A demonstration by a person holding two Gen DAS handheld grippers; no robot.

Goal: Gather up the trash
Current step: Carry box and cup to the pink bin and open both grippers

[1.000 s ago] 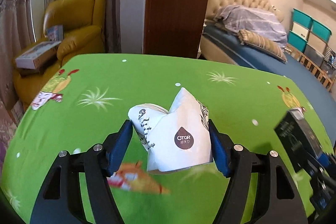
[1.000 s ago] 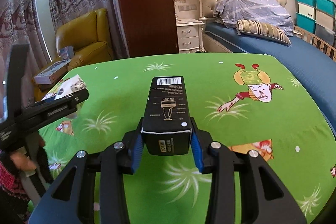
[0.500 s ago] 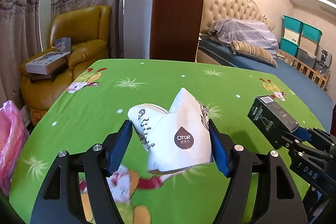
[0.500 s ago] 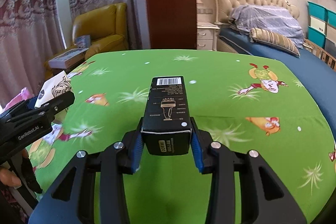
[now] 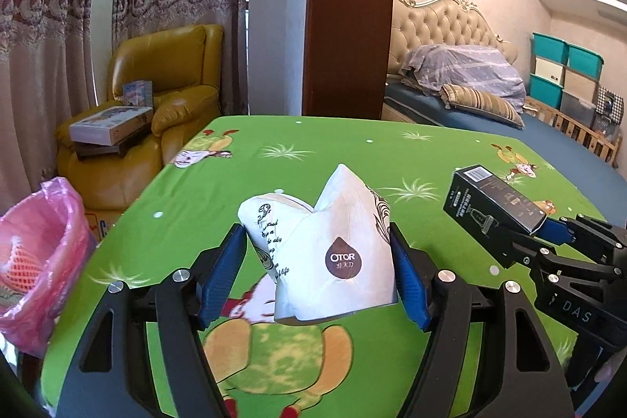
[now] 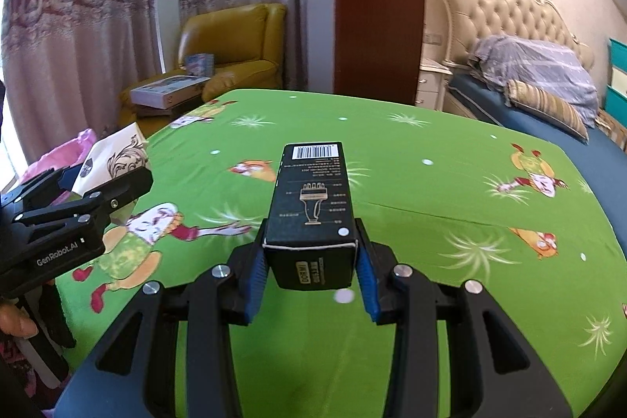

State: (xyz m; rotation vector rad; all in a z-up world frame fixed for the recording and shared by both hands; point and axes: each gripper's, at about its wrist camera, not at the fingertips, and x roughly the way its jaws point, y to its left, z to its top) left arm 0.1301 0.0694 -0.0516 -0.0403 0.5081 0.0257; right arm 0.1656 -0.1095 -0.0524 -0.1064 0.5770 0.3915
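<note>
Left tongs [image 5: 317, 273]: clamped on crumpled white paper cup [image 5: 329, 241], carried clear of the desk [image 5: 243, 183] for binning.
Right tongs [image 6: 309, 275]: clamped on black carton [image 6: 313, 206], likewise aloft.
Pink bag [image 5: 39, 253]: open-mouthed beside the desk's left edge, likely the trash receptacle.
Beyond: yellow armchair [image 5: 168, 73].

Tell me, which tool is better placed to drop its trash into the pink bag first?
Probably the left tool. Its crumpled paper cup is close to the pink bag, while the right tool with the black box is farther away.
</note>
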